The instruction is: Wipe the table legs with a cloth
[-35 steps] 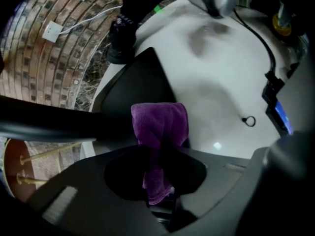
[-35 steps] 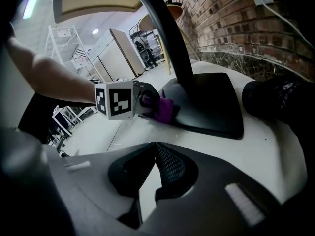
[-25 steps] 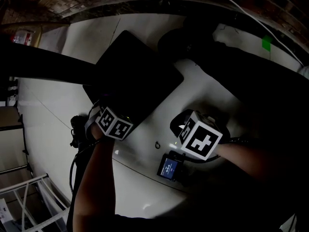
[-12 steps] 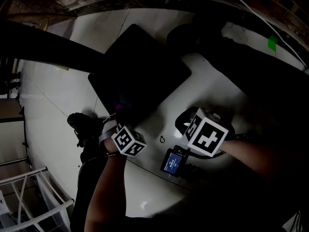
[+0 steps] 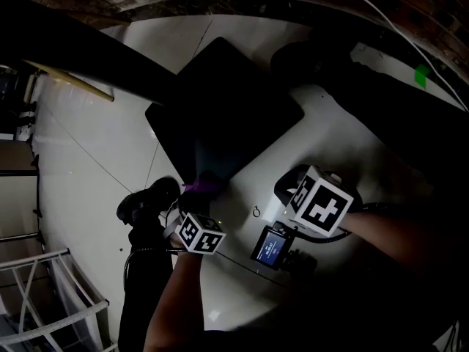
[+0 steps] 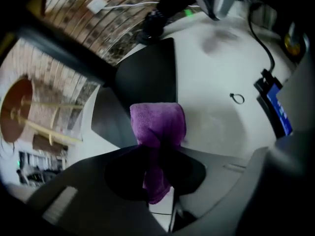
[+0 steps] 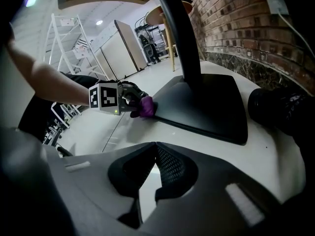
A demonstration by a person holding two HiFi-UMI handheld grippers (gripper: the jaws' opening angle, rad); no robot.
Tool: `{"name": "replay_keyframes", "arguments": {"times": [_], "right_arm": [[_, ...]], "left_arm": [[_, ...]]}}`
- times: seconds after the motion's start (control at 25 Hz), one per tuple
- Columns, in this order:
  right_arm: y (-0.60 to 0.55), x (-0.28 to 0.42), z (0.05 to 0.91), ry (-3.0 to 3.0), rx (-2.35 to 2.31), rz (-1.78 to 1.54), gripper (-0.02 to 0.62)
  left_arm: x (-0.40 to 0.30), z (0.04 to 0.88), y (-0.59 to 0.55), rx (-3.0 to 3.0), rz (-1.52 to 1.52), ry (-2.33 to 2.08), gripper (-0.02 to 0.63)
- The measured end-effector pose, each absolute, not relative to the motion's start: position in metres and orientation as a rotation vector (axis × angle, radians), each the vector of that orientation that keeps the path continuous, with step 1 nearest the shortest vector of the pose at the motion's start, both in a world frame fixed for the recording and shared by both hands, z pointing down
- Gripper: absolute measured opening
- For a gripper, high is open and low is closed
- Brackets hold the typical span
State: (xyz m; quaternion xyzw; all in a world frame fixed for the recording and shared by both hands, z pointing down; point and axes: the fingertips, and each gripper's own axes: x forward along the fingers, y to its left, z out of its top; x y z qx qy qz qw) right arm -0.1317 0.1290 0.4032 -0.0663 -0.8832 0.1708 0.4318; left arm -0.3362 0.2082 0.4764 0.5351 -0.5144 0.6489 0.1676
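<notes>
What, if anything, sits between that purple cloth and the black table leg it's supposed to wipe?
Nothing visible. The left gripper is shut on the purple cloth, which sits at the near corner of the black base plate. From there to the black post, the plate shows bare.

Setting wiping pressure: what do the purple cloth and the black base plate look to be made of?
The purple cloth looks like soft napped fabric, likely microfibre: it has a fuzzy pile and limp folds. The black base plate looks rigid and smooth with a satin finish, probably painted metal: faint sheen, thin crisp edge. Plastic can't be ruled out.
</notes>
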Motion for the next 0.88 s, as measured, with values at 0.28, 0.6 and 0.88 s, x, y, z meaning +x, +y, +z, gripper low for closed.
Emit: {"name": "replay_keyframes", "arguments": {"times": [0.28,0.6,0.88], "right_arm": [[0.125,-0.171,0.387,-2.275,-0.115,0.561,0.002],[0.123,-0.216,0.376,-2.357,-0.092,0.692,0.002],[0.110,-0.224,0.370,-2.414,-0.097,0.715,0.002]], "left_arm": [[-0.351,0.465,0.214,1.152,0.959,-1.697,0.087],[-0.373,0.446,0.163,1.188,0.534,-1.836,0.089],[-0.411,0.419,0.075,1.281,0.670,-1.910,0.087]]}}
